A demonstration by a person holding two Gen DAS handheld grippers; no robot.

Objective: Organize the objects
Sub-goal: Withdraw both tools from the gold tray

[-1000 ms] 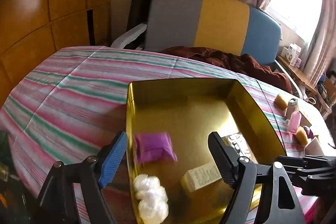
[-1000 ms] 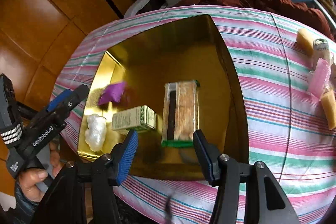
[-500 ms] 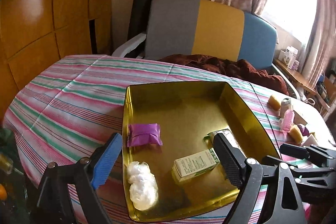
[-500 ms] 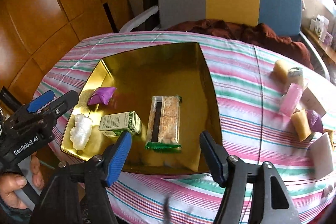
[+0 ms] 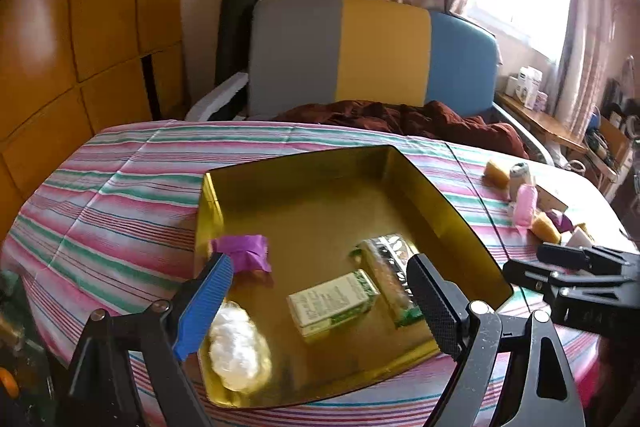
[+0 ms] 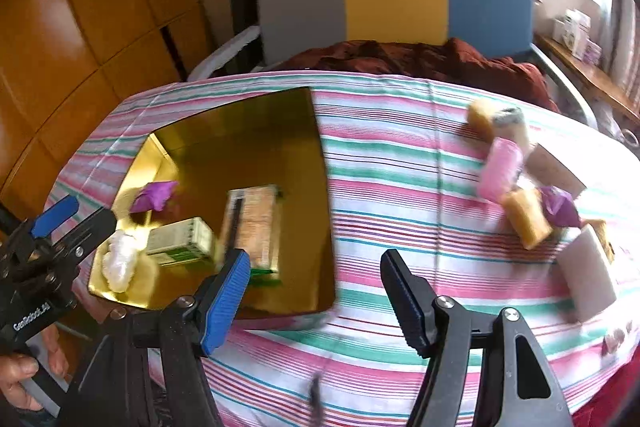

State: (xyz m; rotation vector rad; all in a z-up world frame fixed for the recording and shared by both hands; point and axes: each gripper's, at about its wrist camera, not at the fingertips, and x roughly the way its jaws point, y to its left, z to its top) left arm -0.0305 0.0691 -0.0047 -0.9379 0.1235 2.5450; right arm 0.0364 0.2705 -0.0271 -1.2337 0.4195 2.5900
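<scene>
A gold tray (image 5: 452,211) (image 6: 316,163) sits on the striped tablecloth. In it lie a purple packet (image 5: 246,253) (image 6: 154,195), a white wad (image 5: 236,351) (image 6: 120,259), a green-and-white box (image 5: 332,303) (image 6: 180,241) and a clear cracker pack (image 5: 390,267) (image 6: 252,223). My left gripper (image 5: 320,307) is open and empty above the tray's near edge. My right gripper (image 6: 314,297) is open and empty above the cloth at the tray's near right corner. It also shows in the left wrist view (image 5: 576,267). Several loose items lie to the right, among them a pink packet (image 6: 500,171), yellow sponges (image 6: 524,223) and a white block (image 6: 588,275).
A grey, yellow and blue chair back (image 5: 372,51) with a dark red blanket (image 5: 400,117) stands behind the table. Wood panelling (image 5: 60,47) is on the left. A shelf with small boxes (image 5: 528,87) is at the right by the window.
Both grippers have pulled back and risen from the tray. The right gripper has swung right, from over the cracker pack to over the bare cloth. The tray's items have not moved.
</scene>
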